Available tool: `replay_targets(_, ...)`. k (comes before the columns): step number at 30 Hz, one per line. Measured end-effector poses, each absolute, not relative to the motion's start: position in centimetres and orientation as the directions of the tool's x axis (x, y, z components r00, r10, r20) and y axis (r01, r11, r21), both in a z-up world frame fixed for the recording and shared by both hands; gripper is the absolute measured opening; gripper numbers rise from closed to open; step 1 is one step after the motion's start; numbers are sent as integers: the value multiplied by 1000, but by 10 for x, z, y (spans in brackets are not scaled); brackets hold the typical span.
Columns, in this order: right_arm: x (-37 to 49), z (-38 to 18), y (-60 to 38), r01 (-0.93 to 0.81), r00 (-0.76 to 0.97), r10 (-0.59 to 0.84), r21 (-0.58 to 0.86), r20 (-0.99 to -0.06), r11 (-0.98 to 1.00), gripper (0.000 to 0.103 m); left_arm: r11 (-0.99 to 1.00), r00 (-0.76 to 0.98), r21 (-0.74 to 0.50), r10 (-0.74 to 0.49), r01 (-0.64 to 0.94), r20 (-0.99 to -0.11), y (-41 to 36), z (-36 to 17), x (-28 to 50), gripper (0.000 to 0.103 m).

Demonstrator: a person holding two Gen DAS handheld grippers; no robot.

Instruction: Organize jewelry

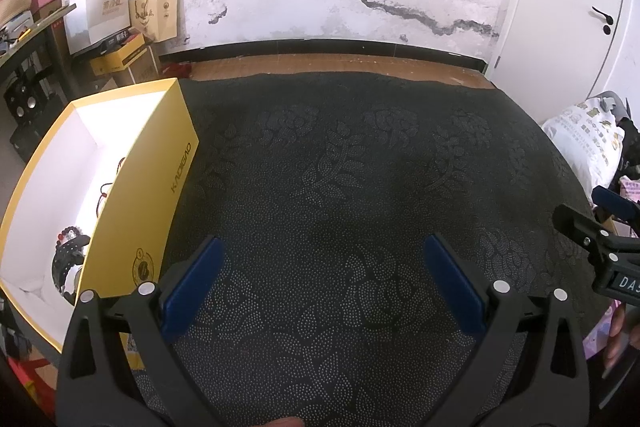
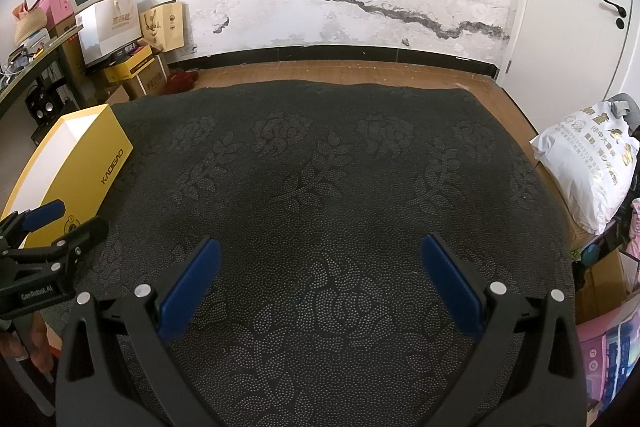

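Observation:
A yellow box (image 1: 160, 163) with a white inside stands at the left edge of the dark patterned cloth (image 1: 340, 187). Beaded bracelets (image 1: 70, 255) and a thin red cord (image 1: 105, 189) lie inside it. My left gripper (image 1: 322, 247) is open and empty over the cloth, just right of the box. My right gripper (image 2: 320, 247) is open and empty over the middle of the cloth (image 2: 320, 167). The box (image 2: 86, 163) shows at the left of the right wrist view, its contents hidden. Each gripper shows in the other's view: the right one (image 1: 592, 223), the left one (image 2: 52, 223).
Stacked boxes and paper bags (image 1: 112, 15) stand by the back-left wall beside a desk. A white printed bag (image 2: 592, 163) lies to the right of the cloth, with a white door (image 2: 580, 7) behind it. Wooden floor (image 2: 340, 73) runs beyond the cloth's far edge.

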State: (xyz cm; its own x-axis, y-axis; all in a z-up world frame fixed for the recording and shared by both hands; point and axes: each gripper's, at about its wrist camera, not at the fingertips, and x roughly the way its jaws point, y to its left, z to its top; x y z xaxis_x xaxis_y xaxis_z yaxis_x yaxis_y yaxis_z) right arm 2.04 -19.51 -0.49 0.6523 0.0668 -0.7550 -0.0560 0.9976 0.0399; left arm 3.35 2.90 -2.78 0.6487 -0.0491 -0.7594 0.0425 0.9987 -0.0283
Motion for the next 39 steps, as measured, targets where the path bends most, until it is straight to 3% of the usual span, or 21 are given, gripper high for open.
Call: replay_targets(39,20,-5,-195,-56,653,67,40,-755,998,97,995,634,-48,-91,85,-768,29,-28,33,98)
